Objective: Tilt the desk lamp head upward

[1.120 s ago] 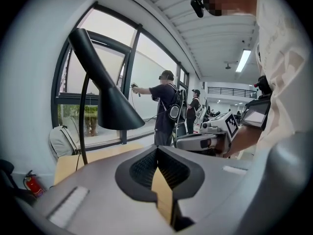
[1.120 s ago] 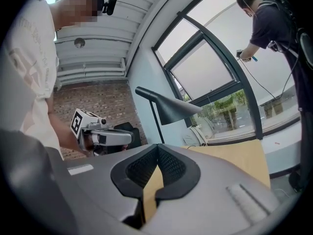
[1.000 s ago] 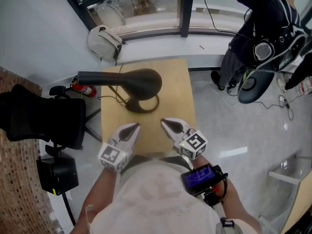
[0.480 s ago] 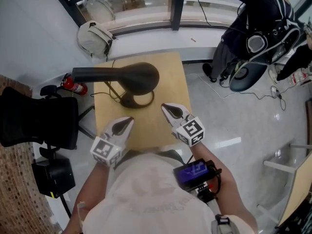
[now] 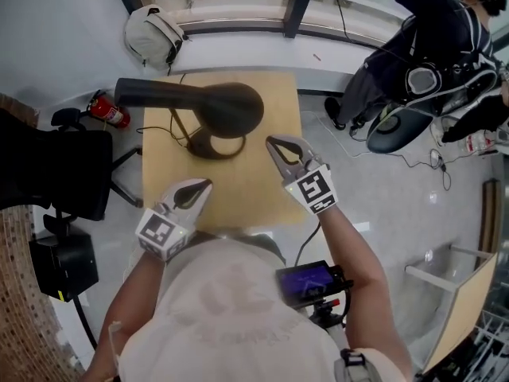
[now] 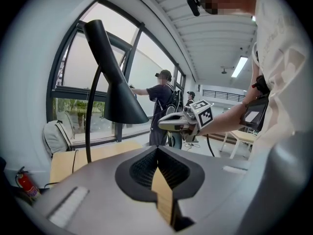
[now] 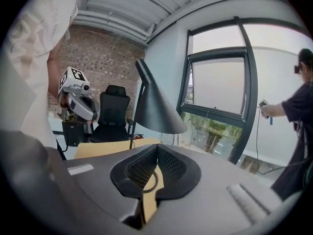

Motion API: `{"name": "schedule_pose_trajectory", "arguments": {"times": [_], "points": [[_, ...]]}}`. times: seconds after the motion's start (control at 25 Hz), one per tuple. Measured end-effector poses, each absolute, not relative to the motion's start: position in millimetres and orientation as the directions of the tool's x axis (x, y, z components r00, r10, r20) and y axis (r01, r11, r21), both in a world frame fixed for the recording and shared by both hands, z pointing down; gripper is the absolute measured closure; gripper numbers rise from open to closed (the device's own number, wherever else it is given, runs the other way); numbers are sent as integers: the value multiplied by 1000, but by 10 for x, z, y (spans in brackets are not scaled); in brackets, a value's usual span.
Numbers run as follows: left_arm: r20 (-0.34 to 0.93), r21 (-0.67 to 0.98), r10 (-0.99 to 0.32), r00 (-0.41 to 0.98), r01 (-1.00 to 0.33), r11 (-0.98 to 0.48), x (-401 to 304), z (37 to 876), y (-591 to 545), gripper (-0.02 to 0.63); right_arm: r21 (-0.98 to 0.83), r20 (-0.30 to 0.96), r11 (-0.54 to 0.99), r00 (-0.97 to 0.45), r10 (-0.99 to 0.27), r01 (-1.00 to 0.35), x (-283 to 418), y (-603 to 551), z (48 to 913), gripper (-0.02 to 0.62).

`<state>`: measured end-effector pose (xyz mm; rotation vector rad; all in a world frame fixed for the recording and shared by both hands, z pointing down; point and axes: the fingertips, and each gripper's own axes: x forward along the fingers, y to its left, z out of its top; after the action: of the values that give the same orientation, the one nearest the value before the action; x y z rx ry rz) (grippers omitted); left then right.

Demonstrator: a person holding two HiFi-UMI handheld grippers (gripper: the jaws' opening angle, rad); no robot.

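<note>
On the wooden tabletop (image 5: 262, 189), a black desk lamp (image 5: 225, 127) stands toward the far edge.
Its lamp head (image 5: 199, 102) juts over the round base. Both tools are empty with their jaws pressed together. The left hand-held gripper (image 5: 203, 185) is near the front edge. The right hand-held gripper (image 5: 273, 141) is just beside the lamp head, not touching it.

Desk lamp (image 5: 215, 110): matte black; table (image 5: 246, 197): pale wood; left gripper (image 5: 203, 185), right gripper (image 5: 273, 142): grey-white, black-and-white square markers; fire extinguisher (image 5: 106, 111): red; chair (image 5: 48, 169): black; backpack (image 5: 151, 32): off-white; brick wall (image 5: 16, 293): speckled brown; floor (image 5: 382, 213): pale grey
</note>
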<state>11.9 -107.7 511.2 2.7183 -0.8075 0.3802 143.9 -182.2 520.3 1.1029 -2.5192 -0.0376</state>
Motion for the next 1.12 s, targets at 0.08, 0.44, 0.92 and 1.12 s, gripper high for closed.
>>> {"name": "schedule_pose_trajectory", "arguments": {"times": [0.08, 0.44, 0.92, 1.12], "points": [[324, 194, -495, 806, -569, -799, 106, 5140, -1070, 604, 225, 329, 692, -615, -717, -686, 1421, -1863, 5153, 575], [297, 178, -515, 804, -576, -798, 146, 5156, -1169, 604, 552, 358, 642, -543, -759, -533, 1335, -2100, 5139, 452], [300, 150, -581, 757, -638, -755, 61, 5061, -1134, 604, 865, 289, 431, -447, -846, -257, 1343, -2404, 5253, 417], [315, 143, -599, 736, -660, -737, -26, 5103, -1066, 604, 912, 263, 371, -448, -854, -172, 1328, -2487, 5266, 447]]}}
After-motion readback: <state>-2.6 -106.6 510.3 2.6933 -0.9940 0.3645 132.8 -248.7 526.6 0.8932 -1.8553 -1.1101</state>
